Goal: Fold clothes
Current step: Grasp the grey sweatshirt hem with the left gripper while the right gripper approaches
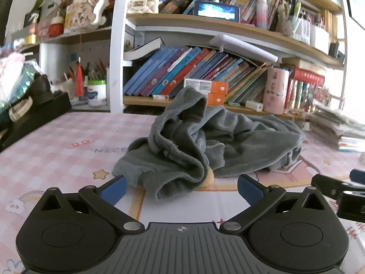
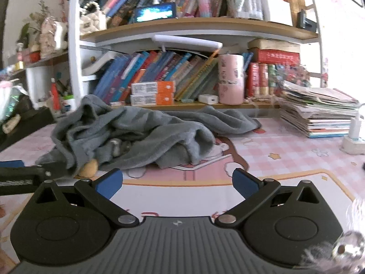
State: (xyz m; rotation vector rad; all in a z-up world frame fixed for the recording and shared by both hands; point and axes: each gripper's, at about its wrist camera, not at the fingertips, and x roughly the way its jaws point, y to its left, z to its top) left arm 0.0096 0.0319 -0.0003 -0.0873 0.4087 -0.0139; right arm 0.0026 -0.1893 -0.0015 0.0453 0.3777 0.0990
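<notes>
A crumpled grey garment (image 1: 205, 141) lies mid-desk toward the back edge of the pink checked desk mat (image 1: 57, 141), while the left gripper (image 1: 181, 188) and right gripper (image 2: 176, 182) hover near it, both spread wide and empty.

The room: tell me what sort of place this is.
Probably a child's study desk at home: crowded bookshelves, a pink cartoon desk mat, a pen pot, and a crumpled grey garment awaiting folding.

text: "NICE" | on: pink checked table mat (image 1: 68, 141)
</notes>
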